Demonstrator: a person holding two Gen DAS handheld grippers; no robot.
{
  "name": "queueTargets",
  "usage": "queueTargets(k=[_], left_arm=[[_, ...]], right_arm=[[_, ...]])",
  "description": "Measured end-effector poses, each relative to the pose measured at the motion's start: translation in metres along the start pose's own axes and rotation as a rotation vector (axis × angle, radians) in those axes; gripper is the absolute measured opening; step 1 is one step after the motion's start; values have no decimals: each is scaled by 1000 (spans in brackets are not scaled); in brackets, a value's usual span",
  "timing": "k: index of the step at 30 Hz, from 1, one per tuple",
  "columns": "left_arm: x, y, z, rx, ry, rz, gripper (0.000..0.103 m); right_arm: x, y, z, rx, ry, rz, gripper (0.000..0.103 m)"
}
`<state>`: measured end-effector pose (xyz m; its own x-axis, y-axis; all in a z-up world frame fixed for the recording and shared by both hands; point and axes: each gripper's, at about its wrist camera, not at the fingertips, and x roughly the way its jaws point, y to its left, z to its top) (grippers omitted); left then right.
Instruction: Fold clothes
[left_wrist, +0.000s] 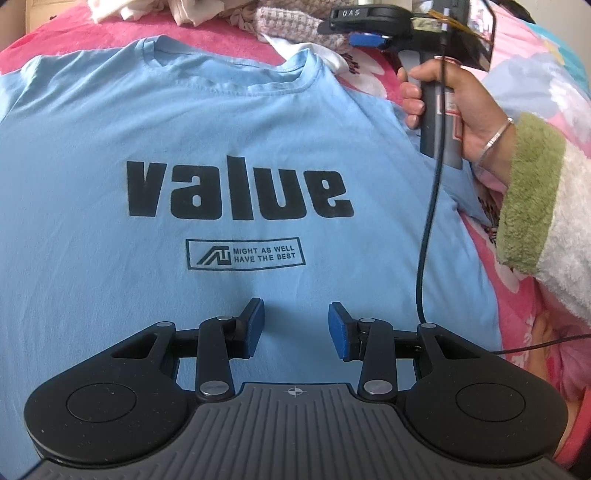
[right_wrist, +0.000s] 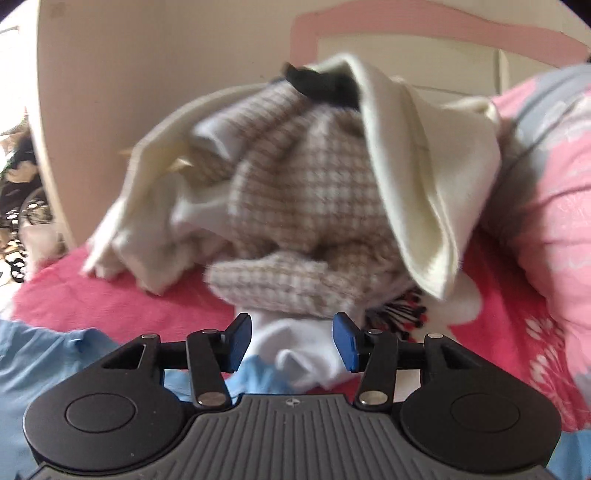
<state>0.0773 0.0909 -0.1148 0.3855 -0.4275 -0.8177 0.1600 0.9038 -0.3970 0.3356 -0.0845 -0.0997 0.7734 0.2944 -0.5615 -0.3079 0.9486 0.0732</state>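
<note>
A light blue T-shirt (left_wrist: 184, 140) printed "value" lies spread flat, front up, on a pink bed cover (left_wrist: 524, 314). My left gripper (left_wrist: 296, 325) is open and empty, low over the shirt's lower middle. The right gripper (left_wrist: 364, 37) shows in the left wrist view, held in a hand above the shirt's right shoulder near the collar. In the right wrist view my right gripper (right_wrist: 292, 341) is open and empty, its blue pads (right_wrist: 345, 341) over a white garment (right_wrist: 306, 354). The blue shirt's edge (right_wrist: 44, 354) lies at lower left there.
A pile of unfolded clothes (right_wrist: 303, 206), cream, white and beige checked knit, sits on the pink cover (right_wrist: 110, 295) beyond the shirt's collar. A beige headboard (right_wrist: 147, 74) stands behind it. A black cable (left_wrist: 428, 221) hangs across the shirt's right side.
</note>
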Motion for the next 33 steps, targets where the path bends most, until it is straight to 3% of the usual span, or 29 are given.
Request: queueTargets(k=[2,5,9,14,18,22,26,33], left_arm=[[-1,0,0,-3,0,-1,38],[0,1,1,-6,-1,-4,38],[2,1,2,-9,-1,-6,38],[3,0,1,-6,-1,-2,38],[2,-1,0,18,-7,3,39],[0,-1,-2,38,-14,0,40],[-6,1,-2,42,-36,-11,41],[-27,5,-7,42,-105,-3,50]], right_arm=[[-1,-2,3,22,-9,14,51],[-9,8,5,-7,-6,110,47],[-3,40,-2,-151,117,271,39],[47,64,-18,-168,301,254,38],[60,61,-8,-56,240,186,39],[32,37,9,76,178,247,39],[-24,6,25,81,172,275,40],[-117,-28,36,-2,304,213,49]])
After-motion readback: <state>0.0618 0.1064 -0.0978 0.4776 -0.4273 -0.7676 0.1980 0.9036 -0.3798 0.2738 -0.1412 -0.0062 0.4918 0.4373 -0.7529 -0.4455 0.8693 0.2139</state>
